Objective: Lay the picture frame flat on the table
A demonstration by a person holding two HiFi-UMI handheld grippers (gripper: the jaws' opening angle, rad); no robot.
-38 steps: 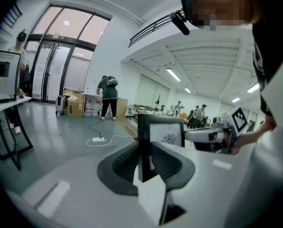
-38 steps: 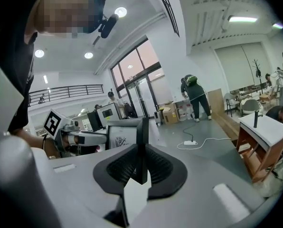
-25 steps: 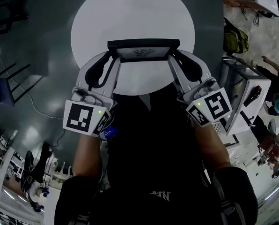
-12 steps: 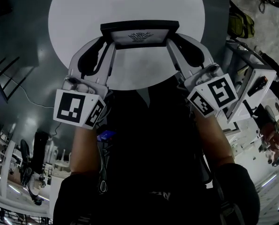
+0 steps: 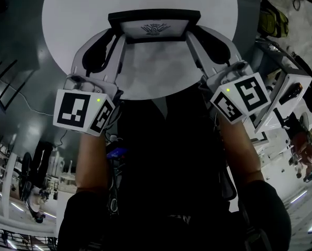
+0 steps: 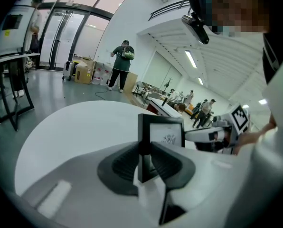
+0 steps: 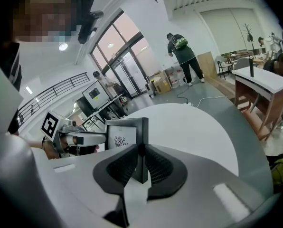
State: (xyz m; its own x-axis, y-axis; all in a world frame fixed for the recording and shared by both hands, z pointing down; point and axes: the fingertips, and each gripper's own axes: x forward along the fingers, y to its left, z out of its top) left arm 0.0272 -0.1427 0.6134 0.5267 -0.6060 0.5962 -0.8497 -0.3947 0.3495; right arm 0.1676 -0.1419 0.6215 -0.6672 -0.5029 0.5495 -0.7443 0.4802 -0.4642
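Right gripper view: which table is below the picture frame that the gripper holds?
The round white table, below the picture frame clamped in the right gripper. The rectangular desk with wooden legs stands apart at the right.

The picture frame [image 5: 154, 26] is over the table [image 5: 67, 14], held between the left gripper [image 5: 118, 33] and the right gripper [image 5: 192, 33].

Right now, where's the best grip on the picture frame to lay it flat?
The picture frame's thin side bars, one from each side: left gripper clamps the left bar, right gripper the right. Bars fit the jaws; upright over the table, it should tip flat.
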